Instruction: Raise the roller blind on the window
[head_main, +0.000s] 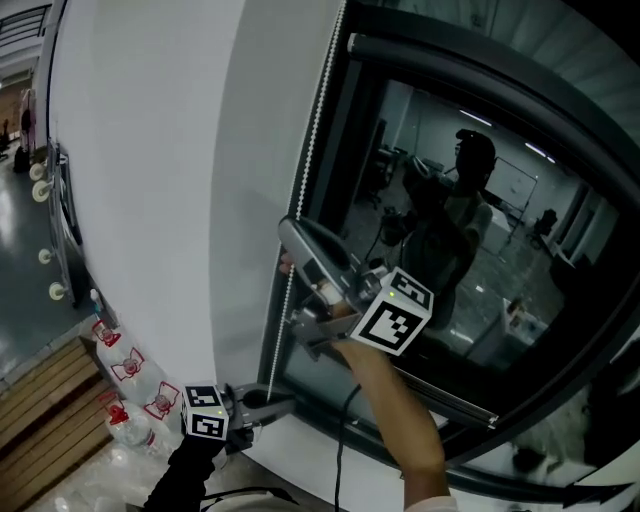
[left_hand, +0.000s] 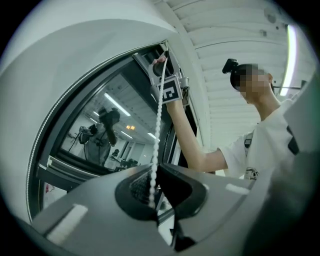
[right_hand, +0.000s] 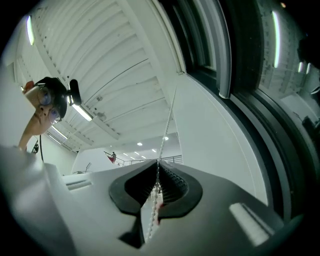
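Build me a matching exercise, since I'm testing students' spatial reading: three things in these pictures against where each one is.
Things:
1. left tool
2. right tool
3. plastic bottles

Places:
a. at the foot of the wall
b. shut on the bead chain, higher up
c. shut on the chain, low near the sill

Pairs: 1-c, 2-b, 3-a

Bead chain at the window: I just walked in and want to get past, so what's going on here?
A person is working the bead chain beside the window with a handheld gripper in each hand. The right gripper is shut on the chain higher up. The left gripper is shut on it lower down, near the sill. The chain runs straight between them.
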